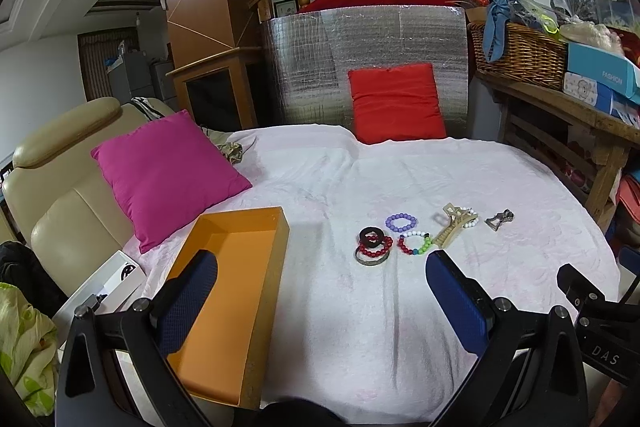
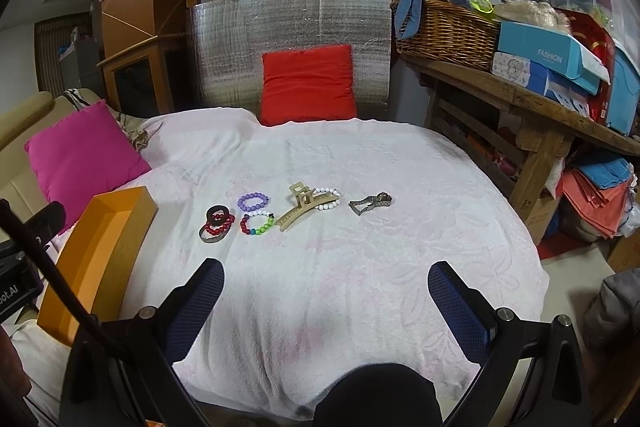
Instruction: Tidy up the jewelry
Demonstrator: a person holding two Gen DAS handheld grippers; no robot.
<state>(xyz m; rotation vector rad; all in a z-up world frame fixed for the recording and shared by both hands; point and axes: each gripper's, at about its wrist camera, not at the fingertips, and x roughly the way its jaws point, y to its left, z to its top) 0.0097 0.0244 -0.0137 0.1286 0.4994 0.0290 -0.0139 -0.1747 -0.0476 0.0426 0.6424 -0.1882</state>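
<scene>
Jewelry lies in a row on a white cloth (image 1: 360, 307): a black ring and red bead bracelet over a metal bangle (image 1: 373, 245) (image 2: 216, 223), a purple bead bracelet (image 1: 401, 222) (image 2: 253, 202), a multicolour bead bracelet (image 1: 415, 243) (image 2: 258, 223), a beige hair claw (image 1: 452, 227) (image 2: 298, 209) over a white bead bracelet (image 2: 330, 197), and a small metal piece (image 1: 499, 219) (image 2: 370, 204). An empty orange box (image 1: 224, 303) (image 2: 96, 251) sits at the left. My left gripper (image 1: 320, 275) is open, its left finger over the box. My right gripper (image 2: 326, 287) is open and empty, short of the jewelry.
A pink pillow (image 1: 168, 171) leans on a beige armchair (image 1: 60, 195) at the left. A red cushion (image 1: 396, 103) stands against a silver panel at the back. A wooden table (image 2: 520, 107) with a wicker basket (image 2: 448, 31) and boxes stands to the right.
</scene>
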